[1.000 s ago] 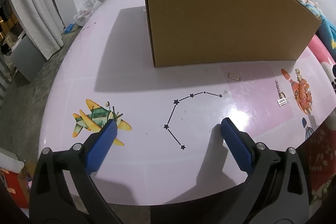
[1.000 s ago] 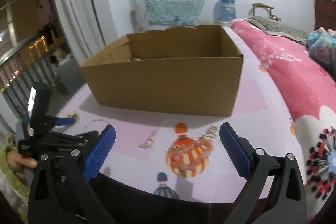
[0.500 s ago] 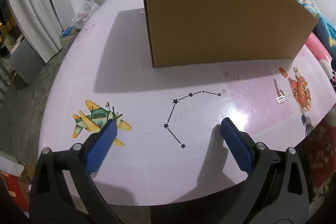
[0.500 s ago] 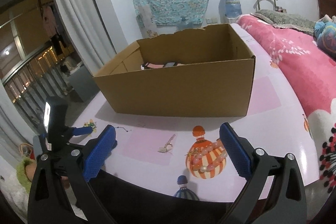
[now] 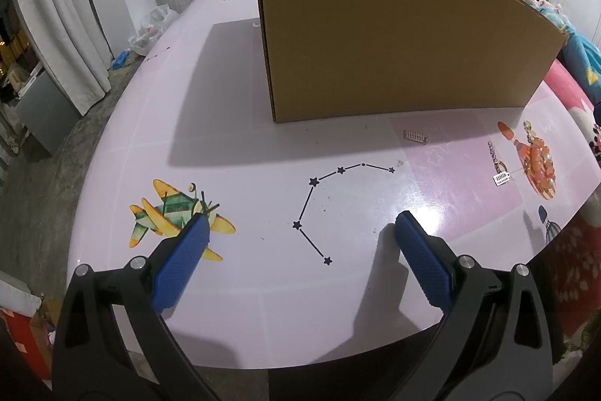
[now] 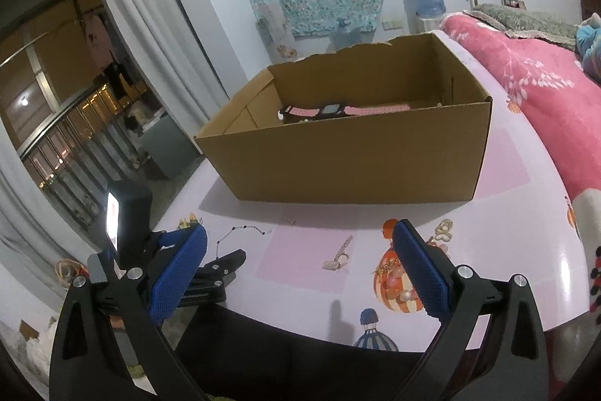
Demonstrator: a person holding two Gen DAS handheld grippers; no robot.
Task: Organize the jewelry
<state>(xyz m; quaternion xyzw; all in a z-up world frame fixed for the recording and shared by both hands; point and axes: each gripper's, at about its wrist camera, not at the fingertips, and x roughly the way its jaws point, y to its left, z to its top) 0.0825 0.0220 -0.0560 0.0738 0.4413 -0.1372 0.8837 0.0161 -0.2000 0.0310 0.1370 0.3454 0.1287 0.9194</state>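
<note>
I have both grippers held wide apart and empty above the near edge of the pink table (image 5: 233, 93). My right gripper (image 6: 300, 250) faces the cardboard box (image 6: 357, 156), and between it and the box lie the loose pieces. The chain with a small tag (image 6: 338, 256) lies ahead and just right of centre between my right fingers, its long axis running from the tag near me away toward the box, leaning a little right. The bead bracelet (image 6: 398, 282) lies on the printed orange bottle, right at my right-hand pad and partly hidden behind it. A gold looped piece (image 6: 443, 230) lies just beyond that.

From my left gripper (image 5: 300, 247) the same chain (image 5: 497, 164) and bracelet (image 5: 541, 164) lie far off to the right near the frame edge, so I judge the right hand nearer by a good margin. A small pale bar (image 5: 415, 136) lies ahead-right of the left gripper, near the box's front wall; I cannot tell what it is.

Inside the box I see a pink watch (image 6: 338, 109) on the floor; the near wall hides the rest of the floor. How the chain's clasp end lies is too small to make out
</note>
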